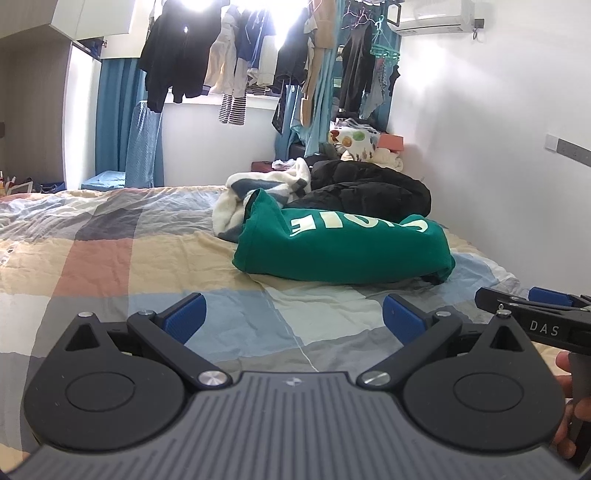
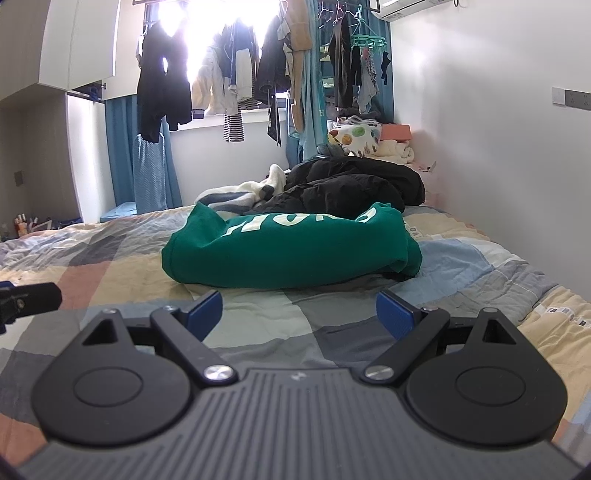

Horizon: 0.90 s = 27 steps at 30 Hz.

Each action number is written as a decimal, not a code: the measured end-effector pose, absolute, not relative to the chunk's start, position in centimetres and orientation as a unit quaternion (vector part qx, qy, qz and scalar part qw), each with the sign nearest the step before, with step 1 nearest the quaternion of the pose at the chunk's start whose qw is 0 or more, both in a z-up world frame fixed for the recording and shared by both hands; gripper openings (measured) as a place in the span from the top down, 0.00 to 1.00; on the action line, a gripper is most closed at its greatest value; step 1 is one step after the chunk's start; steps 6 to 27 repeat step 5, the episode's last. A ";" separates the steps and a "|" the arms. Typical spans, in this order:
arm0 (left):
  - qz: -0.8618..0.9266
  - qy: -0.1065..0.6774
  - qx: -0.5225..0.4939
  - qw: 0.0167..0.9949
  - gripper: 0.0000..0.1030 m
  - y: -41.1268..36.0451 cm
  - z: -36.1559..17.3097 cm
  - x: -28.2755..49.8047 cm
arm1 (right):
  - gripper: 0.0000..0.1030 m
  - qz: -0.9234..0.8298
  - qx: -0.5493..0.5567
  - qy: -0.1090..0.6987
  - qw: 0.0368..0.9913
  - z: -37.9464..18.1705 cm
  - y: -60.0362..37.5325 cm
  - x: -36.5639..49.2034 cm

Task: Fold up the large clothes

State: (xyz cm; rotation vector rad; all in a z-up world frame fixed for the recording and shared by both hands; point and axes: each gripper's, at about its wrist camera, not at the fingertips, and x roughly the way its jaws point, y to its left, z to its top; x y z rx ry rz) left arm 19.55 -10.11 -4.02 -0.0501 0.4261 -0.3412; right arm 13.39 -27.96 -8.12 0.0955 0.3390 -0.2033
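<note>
both wrist views look low across the bed (image 1: pixel 110 258), sharing the green sweatshirt (image 2: pixel 288 254) ahead.

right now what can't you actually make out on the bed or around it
- Green sweatshirt: its white lettering, cut by folds in both wrist views, cannot be read whole.
- Black jacket: its near side is hidden behind the sweatshirt in both views.
- Window: blown out by glare, nothing outside shows.
- Right gripper: in the left wrist view the right edge cuts it off; only one of its fingers shows.
</note>
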 end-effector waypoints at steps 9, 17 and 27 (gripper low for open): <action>-0.166 0.210 -0.024 0.963 0.00 -10.1 -4.0 19.4 | 0.11 -0.102 0.046 0.168 0.979 -8.1 -28.0 13.4; -0.166 0.210 -0.024 0.963 0.00 -10.1 -4.0 19.4 | 0.11 -0.102 0.046 0.168 0.979 -8.1 -28.0 13.4; -0.166 0.210 -0.024 0.963 0.00 -10.1 -4.0 19.4 | 0.11 -0.102 0.046 0.168 0.979 -8.1 -28.0 13.4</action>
